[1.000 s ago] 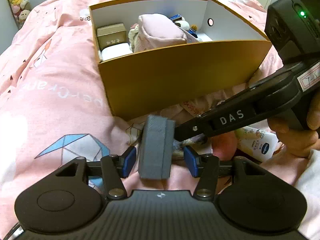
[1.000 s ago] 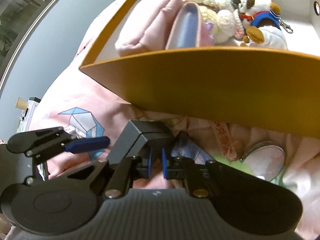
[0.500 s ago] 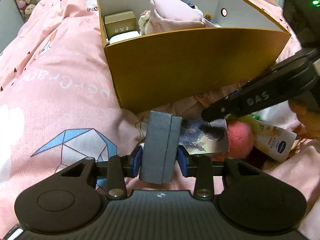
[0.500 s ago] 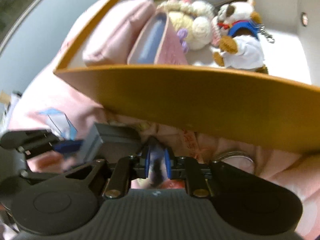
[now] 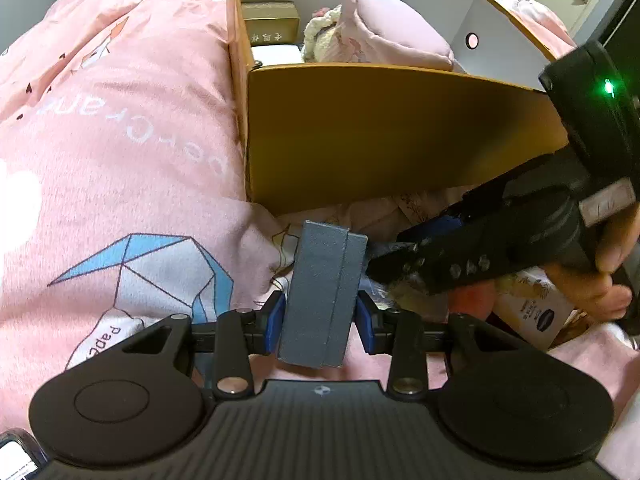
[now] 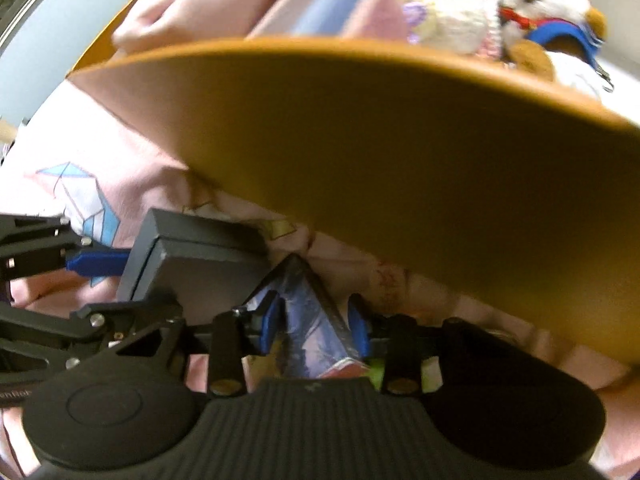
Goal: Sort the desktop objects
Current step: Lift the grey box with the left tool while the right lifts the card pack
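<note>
On a pink bedspread point(image 5: 120, 152) printed with a blue origami crane point(image 5: 160, 272), I have the left gripper point(image 5: 320, 322) clamped on a grey box point(image 5: 324, 292), its blue pads pressing both long sides; the jaws have just closed onto it. The grey box stands on end just in front of the near left corner of an orange-brown storage box point(image 5: 380, 140), whether touching it I cannot tell. Inside that storage box, from left, sit a small gold box point(image 5: 272, 24), a cream knitted toy point(image 5: 320, 36) and a pink pouch point(image 5: 392, 40). Further right, a hand point(image 5: 600, 276) carries my right gripper point(image 6: 314, 326), which reaches in beside the grey box. From its own camera, its jaws have just been opening and stand parted around a raised photo card point(image 6: 312, 320); blur keeps me from telling whether the pads still press it. A plush dog in blue point(image 6: 552, 24) shows over the storage box wall at far right. A cream tube point(image 5: 528, 312) lies on the bedspread under the right gripper.
</note>
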`<state>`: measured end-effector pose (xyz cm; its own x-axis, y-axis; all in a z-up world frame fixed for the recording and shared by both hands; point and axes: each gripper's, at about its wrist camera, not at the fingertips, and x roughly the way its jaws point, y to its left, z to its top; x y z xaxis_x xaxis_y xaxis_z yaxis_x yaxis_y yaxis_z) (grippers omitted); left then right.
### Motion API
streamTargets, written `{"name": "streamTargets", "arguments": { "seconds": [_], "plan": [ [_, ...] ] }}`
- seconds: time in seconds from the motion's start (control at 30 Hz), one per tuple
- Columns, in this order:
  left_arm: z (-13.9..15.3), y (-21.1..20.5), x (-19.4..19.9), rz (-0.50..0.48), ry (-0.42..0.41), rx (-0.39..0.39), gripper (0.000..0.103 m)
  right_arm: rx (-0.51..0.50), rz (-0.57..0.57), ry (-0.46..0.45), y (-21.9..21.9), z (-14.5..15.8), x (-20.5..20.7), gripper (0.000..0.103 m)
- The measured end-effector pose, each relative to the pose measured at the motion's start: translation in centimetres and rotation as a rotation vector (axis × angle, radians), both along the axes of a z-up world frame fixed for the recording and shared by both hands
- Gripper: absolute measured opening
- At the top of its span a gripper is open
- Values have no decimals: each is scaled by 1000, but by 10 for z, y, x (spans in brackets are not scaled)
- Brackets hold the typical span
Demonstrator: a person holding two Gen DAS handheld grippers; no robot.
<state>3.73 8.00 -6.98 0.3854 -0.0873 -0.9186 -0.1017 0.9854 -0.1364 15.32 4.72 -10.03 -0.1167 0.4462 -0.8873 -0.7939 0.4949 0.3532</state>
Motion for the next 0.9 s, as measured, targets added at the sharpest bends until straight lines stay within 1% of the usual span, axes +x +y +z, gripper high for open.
{"name": "streamTargets", "arguments": {
  "seconds": [0.03,0.1,0.17,0.23,0.27,0.37,0.47,0.6,0.7,0.8,0.9],
  "plan": [
    [0,0,0,4,4,-6,43,-6,14,-9,2,0,-3,47],
    [0,1,-1,12,15,-17,42,-29,35,-16,7,-1,-9,48],
    [1,3,-2,21,23,-28,42,-49,37,0,7,0,-13,44],
    [1,5,-2,29,29,-38,42,-55,42,14,6,4,-17,37],
    [1,5,-3,32,34,-39,42,-50,44,19,4,8,-19,36],
    [-1,6,-3,39,54,-43,42,-37,46,38,0,16,-23,35],
    [-2,8,-4,42,66,-50,42,-31,35,70,-1,15,-23,35],
    [-3,11,-9,51,68,-57,42,-45,12,124,3,2,-19,32],
    [-4,11,-9,59,67,-48,42,-44,-5,152,10,-9,-18,32],
    [-5,9,-9,63,58,-45,42,-36,-13,147,10,-7,-19,31],
    [-1,9,-11,60,39,-47,41,-19,-18,140,5,-1,-21,25]
  ]
}}
